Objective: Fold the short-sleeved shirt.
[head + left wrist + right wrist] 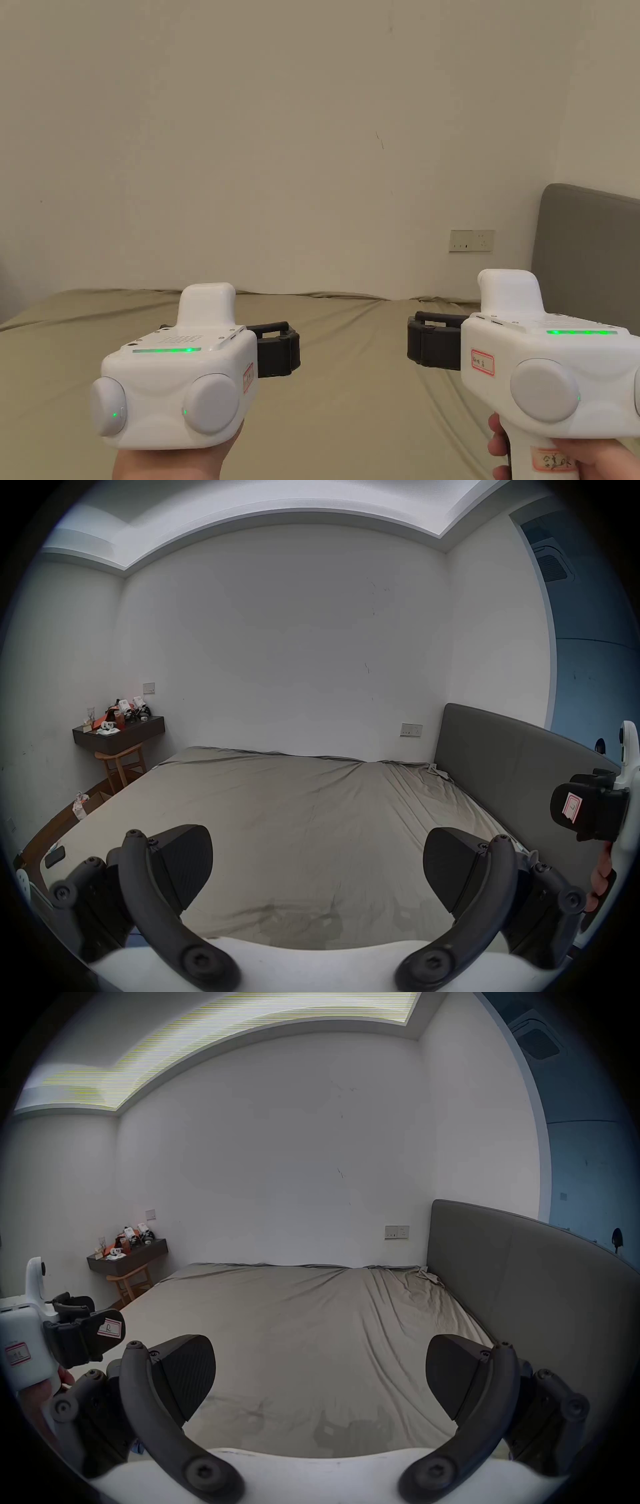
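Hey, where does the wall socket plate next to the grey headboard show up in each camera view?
Head view: the socket plate sits right of centre, on the wall just left of the headboard.
Left gripper view: socket plate right of centre, above the bed's far edge.
Right gripper view: socket plate right of centre, beside the headboard.
Shared landmark: the grey headboard.

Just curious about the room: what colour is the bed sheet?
A plain olive-tan sheet, no pattern; clearest in the head view.

The head view looks level over both tools toward the far wall (312, 137). Each gripper view looks forward over the bed (294, 809), sharing headboard (502, 1269) and far wall.
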